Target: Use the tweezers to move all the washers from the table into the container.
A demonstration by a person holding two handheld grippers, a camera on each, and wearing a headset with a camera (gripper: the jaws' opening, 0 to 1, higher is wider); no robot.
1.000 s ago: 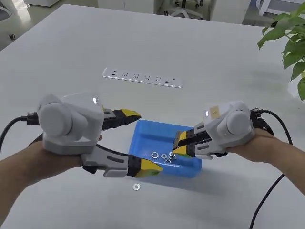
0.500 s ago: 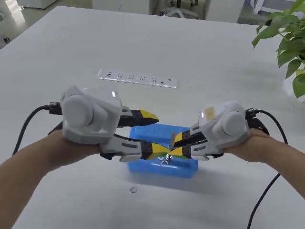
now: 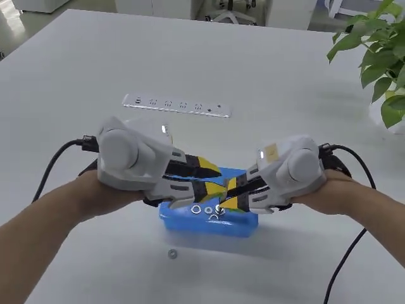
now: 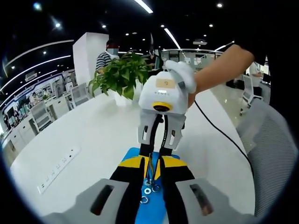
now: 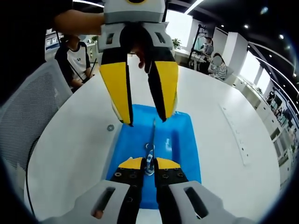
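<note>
The blue container (image 3: 190, 223) sits on the white table with several washers (image 3: 204, 209) inside. One washer (image 3: 172, 254) lies on the table in front of it, also seen in the right gripper view (image 5: 110, 127). My right gripper (image 5: 149, 163) is shut on the thin metal tweezers (image 5: 152, 137), which point down over the container (image 5: 182, 140). My left gripper (image 3: 218, 179) faces it from the left, its yellow jaws (image 5: 145, 121) a little apart on either side of the tweezers' tip. In the left gripper view the washers (image 4: 146, 191) lie just below my left gripper (image 4: 150, 163).
A white power strip (image 3: 176, 106) lies beyond the container. A potted plant (image 3: 380, 50) stands at the far right of the table. A mesh chair (image 5: 28, 107) is beside the table's near edge. Cables trail from both grippers.
My left gripper has moved right to meet the right gripper over the container, and its jaws have narrowed from wide apart. The right gripper has hardly moved.
</note>
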